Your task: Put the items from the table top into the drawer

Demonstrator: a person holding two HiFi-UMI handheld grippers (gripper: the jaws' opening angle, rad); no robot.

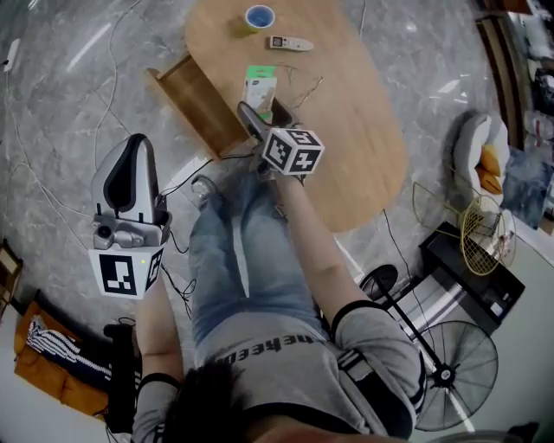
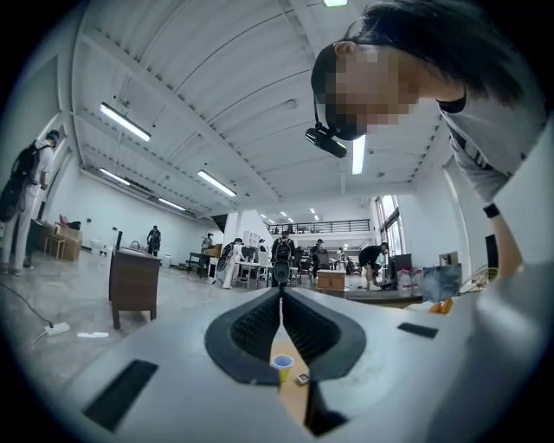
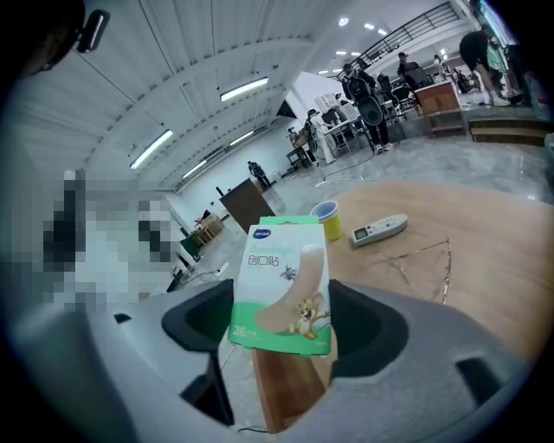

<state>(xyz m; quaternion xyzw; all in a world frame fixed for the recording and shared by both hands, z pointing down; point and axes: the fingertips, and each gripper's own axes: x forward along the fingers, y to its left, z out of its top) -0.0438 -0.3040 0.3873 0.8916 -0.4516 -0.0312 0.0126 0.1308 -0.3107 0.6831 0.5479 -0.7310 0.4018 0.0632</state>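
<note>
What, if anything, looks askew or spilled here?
Nothing is spilled or damaged. Only the bandage box sits slightly tilted in the right gripper's jaws, by the open drawer. The cup stands upright on the table.

Your left gripper (image 2: 281, 298) points out across a big hall, its dark fingers (image 2: 253, 330) pressed together with nothing between them. Through the gap below them you see a strip of wooden counter (image 2: 292, 396) carrying a blue-rimmed yellow cup (image 2: 282, 367) and, just beside it, a small grey thing (image 2: 302, 378), perhaps a remote. A brown cabinet (image 2: 134, 284) stands at the left.
</note>
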